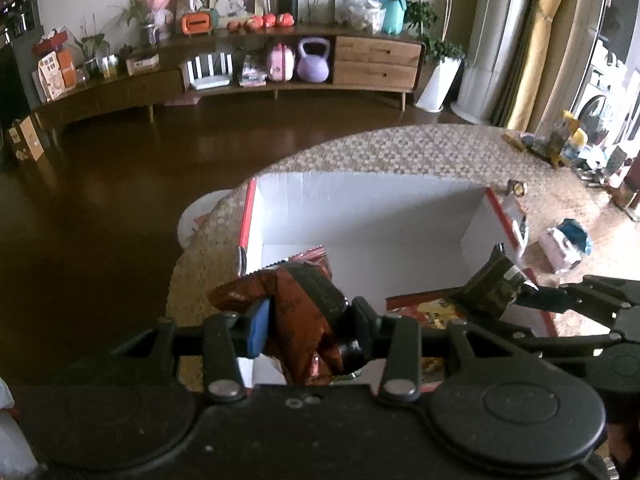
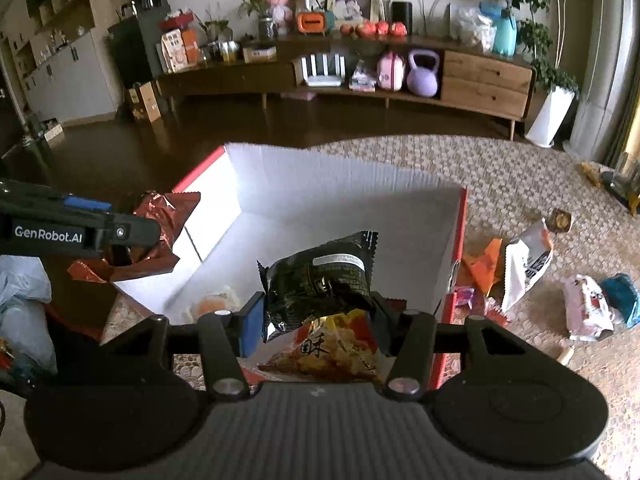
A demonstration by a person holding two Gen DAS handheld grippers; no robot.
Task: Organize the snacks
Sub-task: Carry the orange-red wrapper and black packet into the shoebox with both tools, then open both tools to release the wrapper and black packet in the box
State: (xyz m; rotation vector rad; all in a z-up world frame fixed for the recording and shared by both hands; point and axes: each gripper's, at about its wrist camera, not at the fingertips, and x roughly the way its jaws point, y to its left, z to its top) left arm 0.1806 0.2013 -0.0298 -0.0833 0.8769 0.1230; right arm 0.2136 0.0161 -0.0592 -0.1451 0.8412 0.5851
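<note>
Over a white cardboard box (image 2: pixel 340 204) with red outer edges, two black claws each pinch a crinkled foil snack packet. Left claw (image 1: pixel 304 320) grips a shiny copper-brown packet (image 1: pixel 296 312) between its blue-padded fingers, holding it above the box's near left corner. Right claw (image 2: pixel 318 320) grips a glossy black packet (image 2: pixel 320 280) with serrated ends (a pale label strip shows on its top), hanging above the open box. Inside the box, on its smooth white floor, lies a red-and-yellow chip bag (image 2: pixel 328 352) directly beneath the black packet. Its corrugated walls stand upright. It sits on a worktop (image 2: pixel 500 168) covered in a beige woven, checkered cloth. Right of the box, more loose wrappers lie scattered: a white pouch (image 2: pixel 526 264), an orange wrapper (image 2: pixel 482 268), and a pink-white packet (image 2: pixel 586 308).
</note>
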